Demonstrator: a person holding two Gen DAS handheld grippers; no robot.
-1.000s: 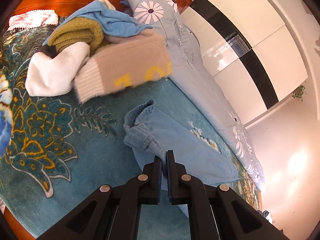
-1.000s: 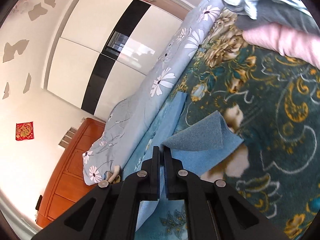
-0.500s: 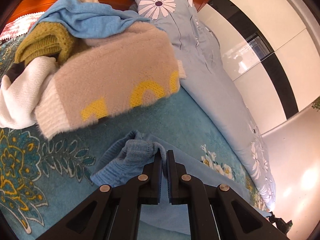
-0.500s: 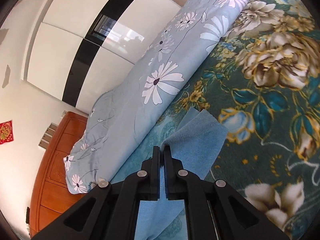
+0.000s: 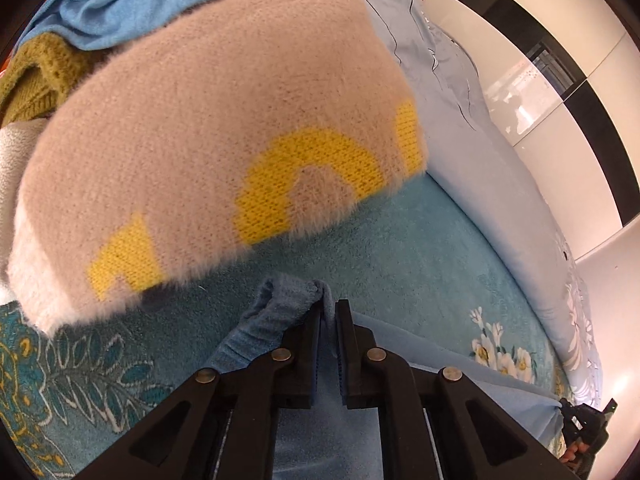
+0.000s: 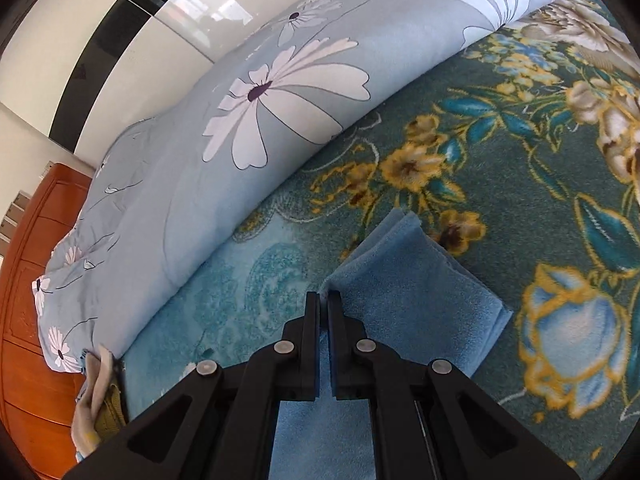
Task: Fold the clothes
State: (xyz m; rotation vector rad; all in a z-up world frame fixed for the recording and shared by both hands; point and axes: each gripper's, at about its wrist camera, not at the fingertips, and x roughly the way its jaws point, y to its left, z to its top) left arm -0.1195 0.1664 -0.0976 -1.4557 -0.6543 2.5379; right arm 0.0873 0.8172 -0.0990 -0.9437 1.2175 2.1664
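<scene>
My L gripper (image 5: 329, 312) has just eased a bit, blue garment (image 5: 280, 312) between; R gripper (image 6: 323, 300) clamped on it. Lay edges flat, aligned.

Beige sweater (image 5: 224, 128) bears yellow letters, unreadable
</scene>
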